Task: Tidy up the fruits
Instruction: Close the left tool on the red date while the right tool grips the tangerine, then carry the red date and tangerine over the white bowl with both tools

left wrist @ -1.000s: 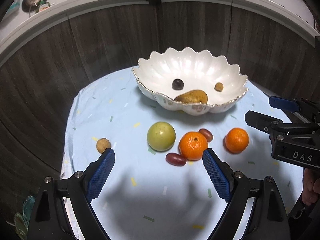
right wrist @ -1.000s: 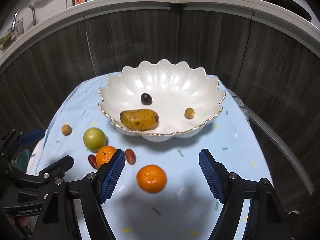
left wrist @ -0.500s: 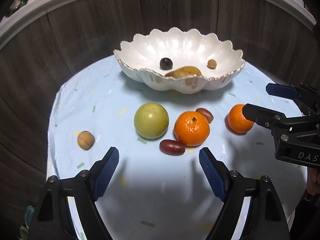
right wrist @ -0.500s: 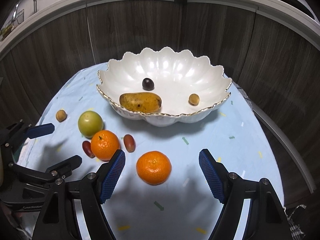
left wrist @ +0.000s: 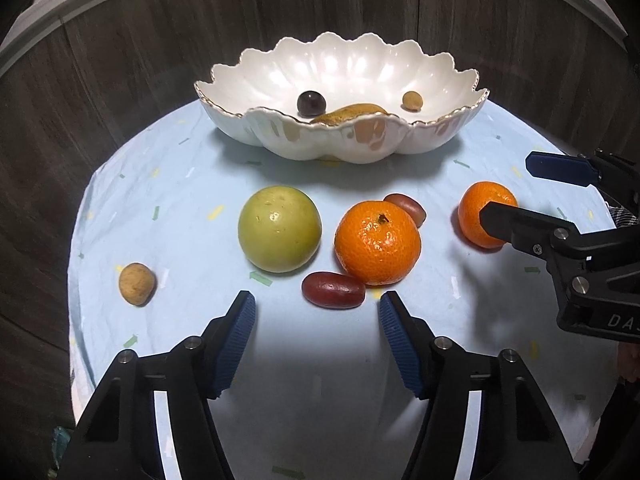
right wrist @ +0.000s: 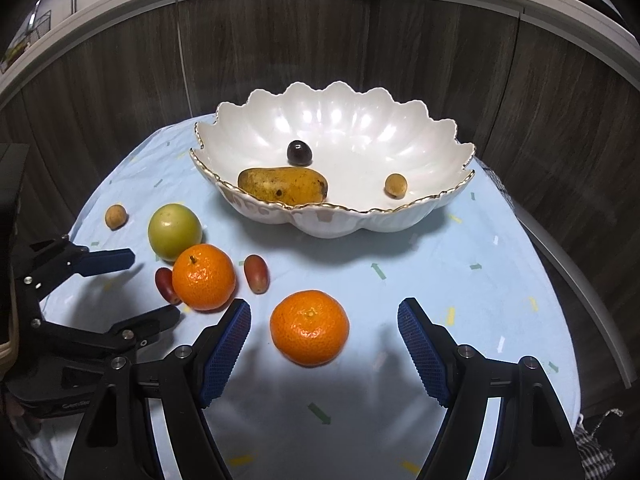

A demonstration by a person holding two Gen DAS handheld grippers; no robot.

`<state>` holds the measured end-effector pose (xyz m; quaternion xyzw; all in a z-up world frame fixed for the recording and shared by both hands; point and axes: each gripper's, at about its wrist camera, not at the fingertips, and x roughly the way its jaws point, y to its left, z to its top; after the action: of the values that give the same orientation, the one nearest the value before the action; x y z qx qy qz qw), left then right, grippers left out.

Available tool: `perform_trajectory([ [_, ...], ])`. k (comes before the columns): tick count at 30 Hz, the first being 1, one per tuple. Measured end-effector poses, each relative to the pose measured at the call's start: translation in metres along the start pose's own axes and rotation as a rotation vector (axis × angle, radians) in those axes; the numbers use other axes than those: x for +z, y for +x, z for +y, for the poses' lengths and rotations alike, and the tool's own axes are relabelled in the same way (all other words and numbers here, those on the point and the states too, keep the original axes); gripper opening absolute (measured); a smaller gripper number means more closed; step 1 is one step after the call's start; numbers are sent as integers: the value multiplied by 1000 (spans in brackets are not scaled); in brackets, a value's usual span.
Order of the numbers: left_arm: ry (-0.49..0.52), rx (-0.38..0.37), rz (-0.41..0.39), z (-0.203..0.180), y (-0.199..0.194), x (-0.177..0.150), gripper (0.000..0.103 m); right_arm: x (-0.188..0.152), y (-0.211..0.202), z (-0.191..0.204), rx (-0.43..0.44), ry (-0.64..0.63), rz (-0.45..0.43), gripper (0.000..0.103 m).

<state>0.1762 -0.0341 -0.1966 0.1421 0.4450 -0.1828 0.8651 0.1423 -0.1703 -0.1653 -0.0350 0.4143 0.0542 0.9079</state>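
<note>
Red date (left wrist: 333, 290) lies crosswise — mango (right wrist: 283, 186) likewise, in bowl (right wrist: 400, 216).

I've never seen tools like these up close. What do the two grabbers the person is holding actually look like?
Both look alike. The left gripper and the right gripper each have two matte black angular arms, joined with silver screws and tipped with blue ribbed pads. White panels show beneath the arms. Seen from the side, the right one carries white lettering, only partly in view. No cables show.

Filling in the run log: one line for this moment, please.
left gripper: open, jaws just closing, over red date | right gripper: open, around mandarin | bowl: three fruits
</note>
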Motion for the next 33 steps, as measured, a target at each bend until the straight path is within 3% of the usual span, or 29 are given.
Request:
perform_trajectory([
  [15,-11,-60,-35,1,10,5,54,-5,15,-5,37,21,11,75],
  [26,-31,-89,-53,2,10,4,33,-9,30,-3,71,25,51,54],
  [33,-41,-85,-54,3,9,4,31,-12,31,0,80,20,63,47],
])
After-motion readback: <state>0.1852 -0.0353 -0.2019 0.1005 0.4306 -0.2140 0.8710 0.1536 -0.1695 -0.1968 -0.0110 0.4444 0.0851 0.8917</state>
